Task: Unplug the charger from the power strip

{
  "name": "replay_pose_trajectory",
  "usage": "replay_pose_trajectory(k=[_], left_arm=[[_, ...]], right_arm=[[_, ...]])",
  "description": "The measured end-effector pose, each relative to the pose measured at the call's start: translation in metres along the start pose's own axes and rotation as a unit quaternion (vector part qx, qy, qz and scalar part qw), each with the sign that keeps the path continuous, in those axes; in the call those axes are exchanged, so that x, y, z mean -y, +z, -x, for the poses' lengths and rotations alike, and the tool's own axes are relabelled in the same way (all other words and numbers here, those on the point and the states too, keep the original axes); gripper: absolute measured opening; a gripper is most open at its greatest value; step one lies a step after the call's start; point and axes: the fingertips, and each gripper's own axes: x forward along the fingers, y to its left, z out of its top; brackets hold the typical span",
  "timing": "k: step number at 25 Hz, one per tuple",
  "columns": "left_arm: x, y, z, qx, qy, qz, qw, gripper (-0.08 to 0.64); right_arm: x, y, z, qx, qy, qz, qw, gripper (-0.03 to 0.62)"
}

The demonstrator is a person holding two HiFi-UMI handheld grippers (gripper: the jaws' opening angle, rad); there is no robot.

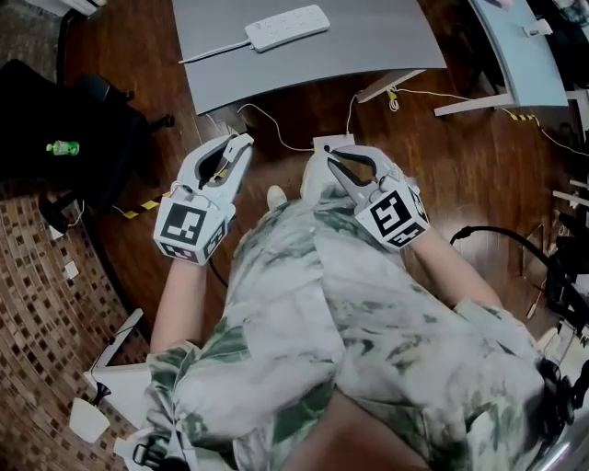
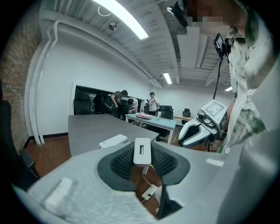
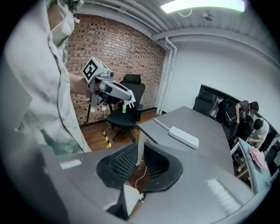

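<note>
My left gripper (image 2: 142, 154) is shut on a small white charger (image 2: 142, 151) at its fingertips, with a slot on the charger's face turned toward the camera. In the head view the left gripper (image 1: 241, 143) is held in the air in front of the person, short of the grey table (image 1: 368, 51). The white power strip (image 1: 287, 27) lies on that table with its cord running left; nothing shows plugged into it. My right gripper (image 1: 331, 156) hovers beside the left one. Its jaws (image 3: 141, 151) stand open and empty, and a white table leg shows through the gap.
A white adapter (image 1: 333, 142) with thin cables lies on the wooden floor under the table's near edge. A black chair (image 1: 55, 120) carrying a green bottle (image 1: 63, 147) stands at the left. A second table (image 1: 515, 46) is at the right, and people stand far across the room.
</note>
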Motion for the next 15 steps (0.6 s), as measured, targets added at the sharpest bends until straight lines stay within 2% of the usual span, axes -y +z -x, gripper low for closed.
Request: replay_pose_trajectory(k=[4, 8, 11, 15], left_arm=[[0.032, -0.001, 0.020, 0.014, 0.023, 0.010, 0.9996, 0.110], [0.078, -0.010, 0.034, 0.002, 0.035, -0.007, 0.9994, 0.110], [0.115, -0.019, 0.044, -0.010, 0.046, -0.014, 0.9988, 0.110], [0.184, -0.034, 0.051, -0.022, 0.058, -0.026, 0.9977, 0.110]], right_arm=[[-0.023, -0.019, 0.030, 0.004, -0.001, -0.006, 1.000, 0.048], [-0.051, -0.046, 0.068, 0.018, 0.001, -0.013, 1.000, 0.049], [-0.074, -0.068, 0.113, 0.029, 0.000, -0.015, 0.999, 0.049], [-0.100, -0.119, 0.183, 0.032, -0.003, -0.025, 0.999, 0.048]])
